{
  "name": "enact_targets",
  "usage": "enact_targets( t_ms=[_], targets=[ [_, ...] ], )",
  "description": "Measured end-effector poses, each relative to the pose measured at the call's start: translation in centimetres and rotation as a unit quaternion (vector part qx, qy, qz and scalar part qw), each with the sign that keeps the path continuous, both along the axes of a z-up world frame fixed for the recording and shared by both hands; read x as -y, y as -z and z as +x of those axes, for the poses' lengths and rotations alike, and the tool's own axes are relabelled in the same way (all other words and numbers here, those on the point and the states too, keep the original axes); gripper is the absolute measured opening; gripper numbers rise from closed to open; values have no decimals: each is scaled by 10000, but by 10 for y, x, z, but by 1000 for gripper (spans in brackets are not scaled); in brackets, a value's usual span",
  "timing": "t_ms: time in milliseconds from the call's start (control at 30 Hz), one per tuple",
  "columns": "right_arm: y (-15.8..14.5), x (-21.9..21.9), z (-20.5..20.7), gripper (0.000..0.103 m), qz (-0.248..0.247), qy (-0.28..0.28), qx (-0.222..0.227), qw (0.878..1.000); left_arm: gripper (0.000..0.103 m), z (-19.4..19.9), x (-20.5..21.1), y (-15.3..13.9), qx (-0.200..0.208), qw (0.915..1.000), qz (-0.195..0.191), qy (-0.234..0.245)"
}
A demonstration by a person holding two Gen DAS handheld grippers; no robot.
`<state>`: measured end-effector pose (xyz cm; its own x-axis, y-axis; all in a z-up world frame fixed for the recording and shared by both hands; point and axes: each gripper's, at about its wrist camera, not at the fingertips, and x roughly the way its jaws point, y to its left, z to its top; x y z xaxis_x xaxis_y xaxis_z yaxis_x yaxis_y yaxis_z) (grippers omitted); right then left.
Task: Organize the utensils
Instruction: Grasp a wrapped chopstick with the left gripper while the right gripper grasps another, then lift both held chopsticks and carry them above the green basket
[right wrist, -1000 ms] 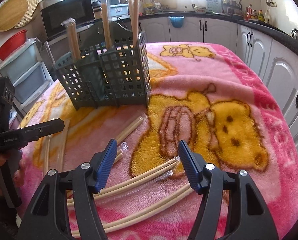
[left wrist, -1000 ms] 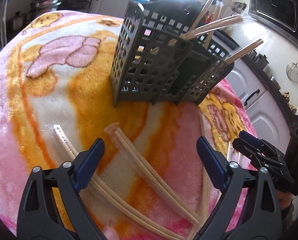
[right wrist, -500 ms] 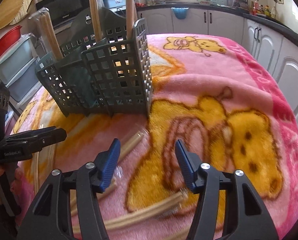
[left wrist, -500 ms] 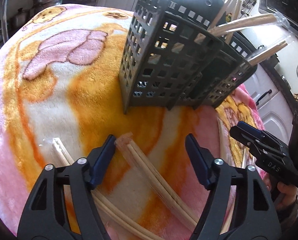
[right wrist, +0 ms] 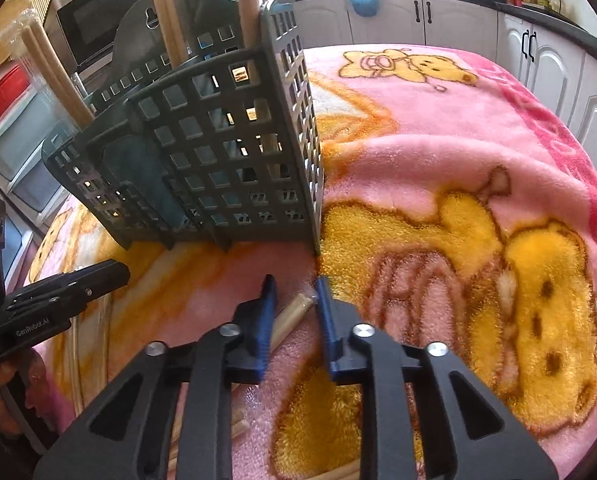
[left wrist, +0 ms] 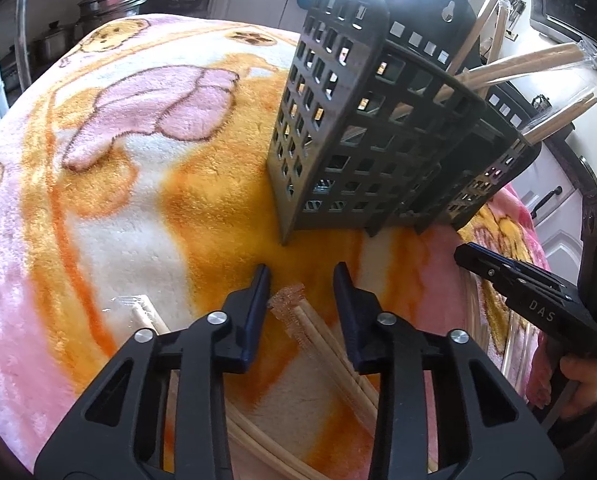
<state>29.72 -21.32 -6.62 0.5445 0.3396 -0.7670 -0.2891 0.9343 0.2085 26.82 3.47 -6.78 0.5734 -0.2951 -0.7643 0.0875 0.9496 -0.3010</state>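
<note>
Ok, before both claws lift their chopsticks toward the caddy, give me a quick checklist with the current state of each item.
1. Left claw around a wrapped chopstick pair: ok; its jaws have just been closing, the pair lies between them.
2. Left pads pressing the pair: not ok, gaps show on both sides.
3. Right claw around a chopstick pair: ok; also just closing.
4. Right pads gripping: cannot tell, contact is unclear.
5. Grey caddy upright on the blanket: ok.
6. Room in the caddy: cannot tell; chopsticks already stand in it.
</note>
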Motion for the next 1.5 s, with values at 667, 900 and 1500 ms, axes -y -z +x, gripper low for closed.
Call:
enact_targets(
  t_ms=[667,900,1500],
  targets=[
    [-40,17,-23,7,451,204,567,9972,3,-19,-21,-29,499,9974,-487,167],
    [-78,15,-45,6,677,151,1077,9918,2,-37,-30,-69,1016,9921,-675,305],
    [-169,4,-101,6,613,-124,2422,9682,1,-60,-5,-150,1980,9762,-586,661]
  ],
)
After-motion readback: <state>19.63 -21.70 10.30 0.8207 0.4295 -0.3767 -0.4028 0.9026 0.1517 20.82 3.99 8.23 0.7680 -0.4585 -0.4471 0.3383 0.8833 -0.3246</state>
